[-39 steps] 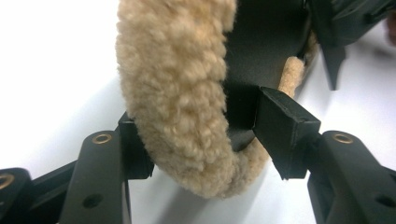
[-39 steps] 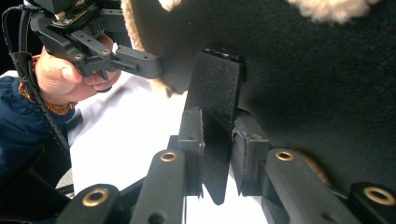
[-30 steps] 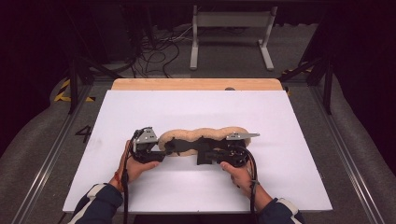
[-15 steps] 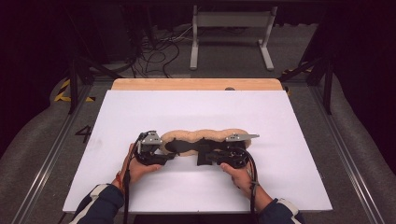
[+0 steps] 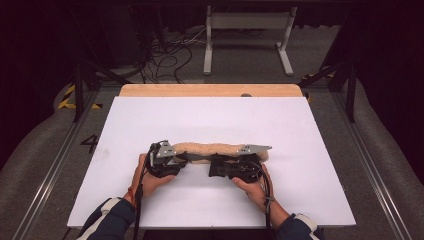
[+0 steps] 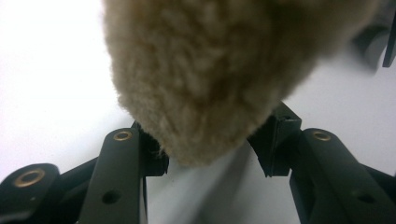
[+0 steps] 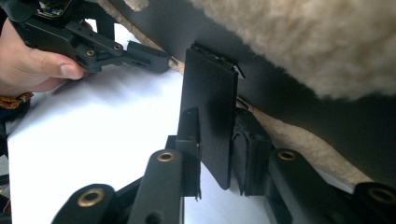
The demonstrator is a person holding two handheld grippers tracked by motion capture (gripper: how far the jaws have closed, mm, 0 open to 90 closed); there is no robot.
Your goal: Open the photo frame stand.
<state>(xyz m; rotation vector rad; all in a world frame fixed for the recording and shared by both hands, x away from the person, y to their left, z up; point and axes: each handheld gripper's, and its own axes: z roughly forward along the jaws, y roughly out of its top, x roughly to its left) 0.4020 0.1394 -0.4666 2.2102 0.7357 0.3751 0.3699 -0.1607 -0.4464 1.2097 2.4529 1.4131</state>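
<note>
The long tan fleecy strip (image 5: pixel 220 149) near the tabletop's (image 5: pixel 300 130) front edge now lies straighter, wavy earlier, its end between the left gripper's (image 6: pixel 210 144) closing jaws, while the right gripper (image 7: pixel 219 154), easing wider, clamps its black strap (image 7: pixel 210 102).

A tan, fleecy strap pad (image 5: pixel 215 148) is showing a black underside with a black flap (image 7: pixel 208 116); the left gripper (image 5: pixel 176 161) and right gripper (image 5: pixel 220 167) are showing black jaws with brass-coloured rivets and grey top plates; the white board (image 5: pixel 310 150) is lying over a light wooden tabletop (image 5: pixel 210 90); the sleeves (image 5: pixel 107 220) are looking dark navy with white stripes.
</note>
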